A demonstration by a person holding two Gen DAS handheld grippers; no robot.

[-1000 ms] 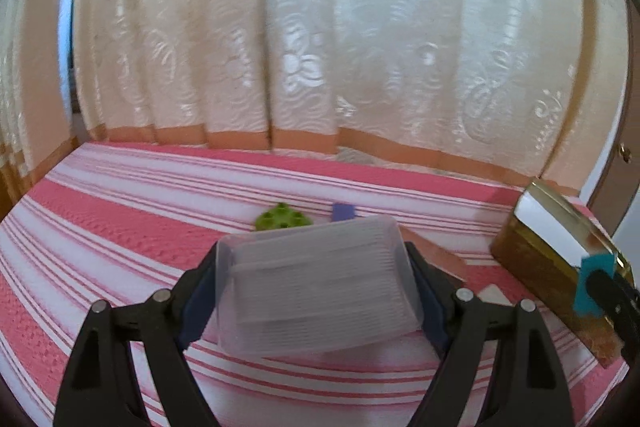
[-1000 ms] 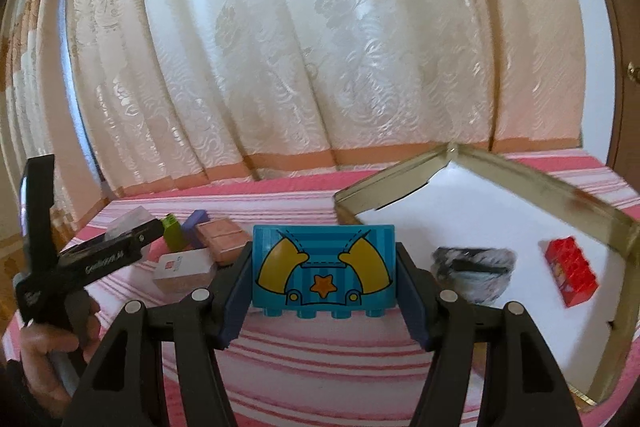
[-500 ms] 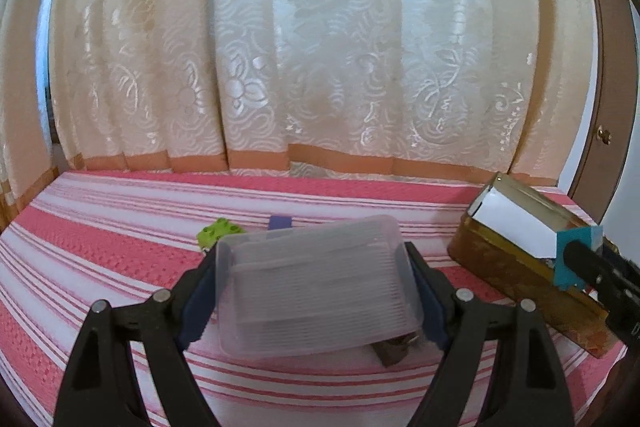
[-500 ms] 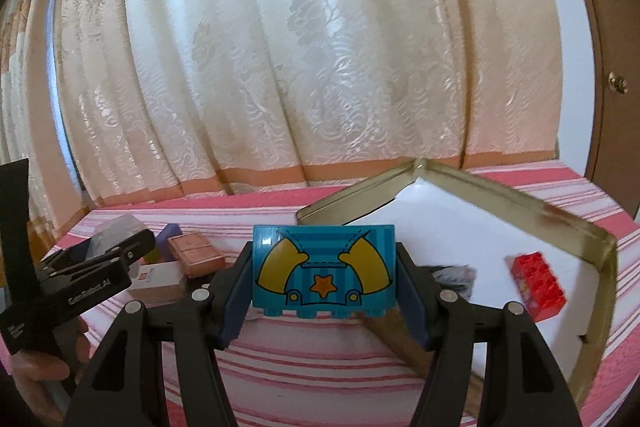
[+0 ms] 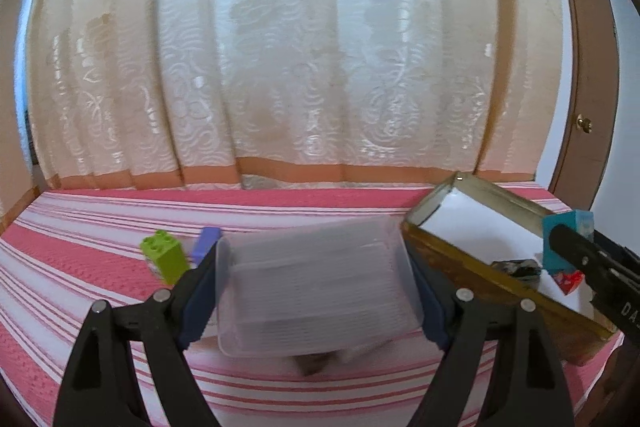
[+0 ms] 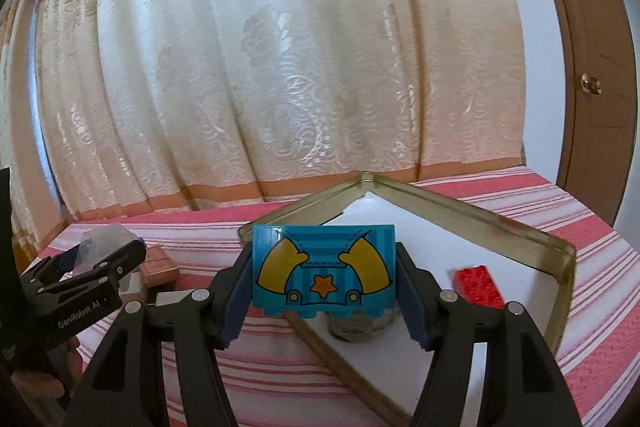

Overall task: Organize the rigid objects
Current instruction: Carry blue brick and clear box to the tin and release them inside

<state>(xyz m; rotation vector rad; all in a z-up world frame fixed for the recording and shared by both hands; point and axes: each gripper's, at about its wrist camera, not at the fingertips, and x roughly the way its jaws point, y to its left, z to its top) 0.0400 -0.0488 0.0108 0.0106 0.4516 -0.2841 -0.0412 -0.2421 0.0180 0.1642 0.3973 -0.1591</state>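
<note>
My left gripper (image 5: 316, 291) is shut on a clear plastic box (image 5: 316, 287) and holds it above the striped cloth, left of the gold tin tray (image 5: 500, 291). My right gripper (image 6: 324, 267) is shut on a blue printed toy brick (image 6: 324, 267) and holds it over the near left wall of the tin tray (image 6: 460, 199). Inside the tray lie a red brick (image 6: 478, 285) and a dark grey object (image 6: 360, 323), partly hidden by the blue brick. The right gripper with the blue brick (image 5: 568, 239) shows at the right edge of the left wrist view.
A green brick (image 5: 166, 259) and a purple block (image 5: 206, 245) lie on the pink striped cloth (image 5: 80, 259). A copper-coloured box (image 6: 160, 265) lies left of the tray. A curtain hangs behind; a wooden door (image 6: 588, 67) is at the right.
Both grippers have moved right toward the tray with their loads. The tray now sits closer and more central in both views. The grips have not changed.
</note>
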